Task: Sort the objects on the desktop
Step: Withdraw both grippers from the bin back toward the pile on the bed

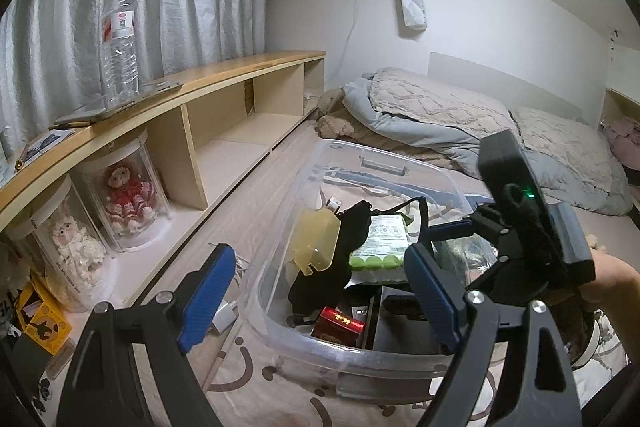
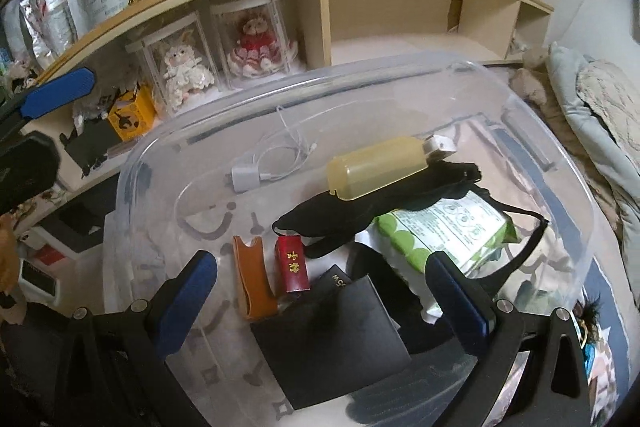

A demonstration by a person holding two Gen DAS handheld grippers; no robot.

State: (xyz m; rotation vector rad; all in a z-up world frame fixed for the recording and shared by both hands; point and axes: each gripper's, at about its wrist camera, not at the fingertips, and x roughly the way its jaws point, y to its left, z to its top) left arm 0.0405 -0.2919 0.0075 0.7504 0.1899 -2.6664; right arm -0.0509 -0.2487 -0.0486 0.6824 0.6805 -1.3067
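A clear plastic bin (image 1: pixel 276 339) (image 2: pixel 168 143) sits on the bed sheet. Inside lie a yellow translucent case (image 1: pixel 314 241) (image 2: pixel 376 167), a black eye mask (image 2: pixel 360 207), a green wipes pack (image 1: pixel 380 247) (image 2: pixel 448 231), a small red box (image 1: pixel 338 325) (image 2: pixel 292 263), an orange leather sleeve (image 2: pixel 252 279) and a black flat box (image 2: pixel 332 339). My left gripper (image 1: pixel 316 295) is open and empty over the bin's near left rim. My right gripper (image 2: pixel 320 303) is open and empty above the black box; its body shows in the left wrist view (image 1: pixel 520 219).
A white charger with cable (image 2: pixel 256 175) (image 1: pixel 224 319) lies outside the bin's left wall. A wooden shelf (image 1: pixel 192 87) holds two doll cases (image 2: pixel 224 43), a yellow box (image 2: pixel 132 115) and a water bottle (image 1: pixel 118 43). A quilt (image 1: pixel 460 115) lies behind.
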